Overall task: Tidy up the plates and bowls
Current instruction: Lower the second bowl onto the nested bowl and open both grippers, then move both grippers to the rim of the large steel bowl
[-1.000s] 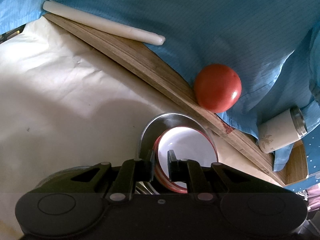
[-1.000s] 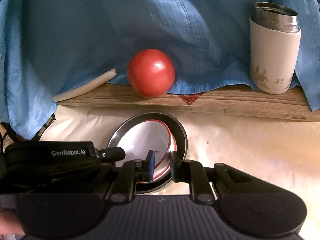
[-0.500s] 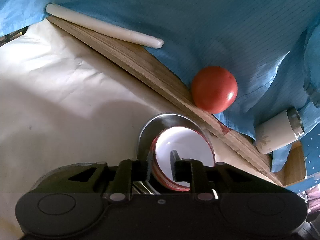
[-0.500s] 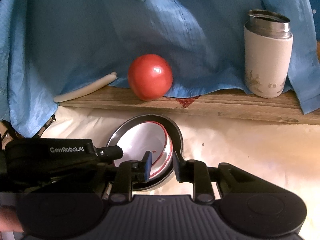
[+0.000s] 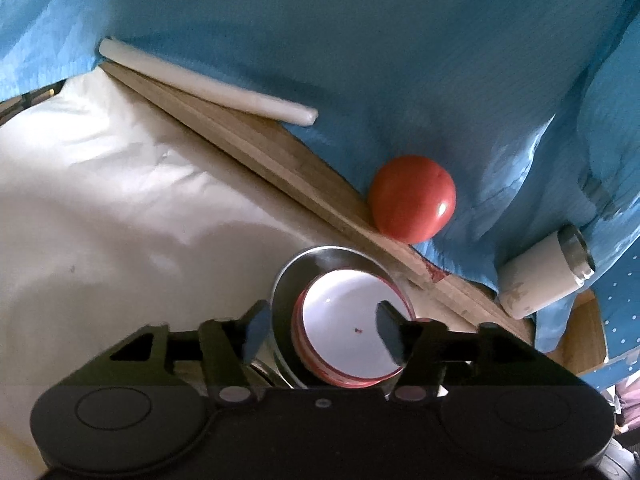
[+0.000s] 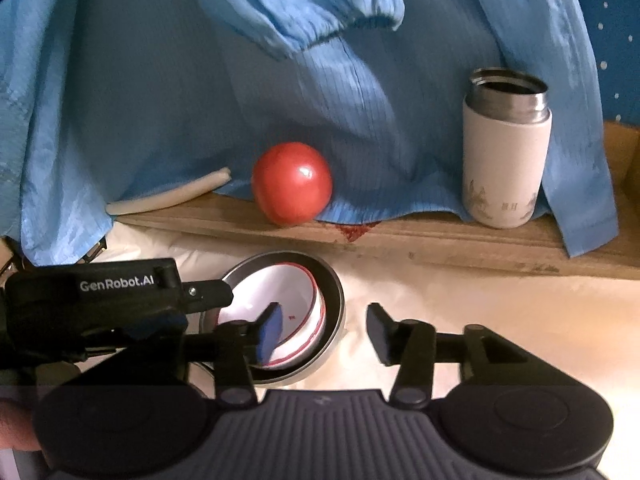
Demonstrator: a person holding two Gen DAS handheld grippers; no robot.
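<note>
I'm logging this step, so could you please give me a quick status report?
Left gripper and right gripper: jaws opening, gripping nothing. White bowl sits nested in steel bowl. Nothing in the way; tomato apart on the ledge.

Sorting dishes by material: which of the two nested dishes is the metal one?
The outer one: the steel dish, grey and shiny, sitting on the white cloth. The bowl nested inside it is white with a red rim.
</note>
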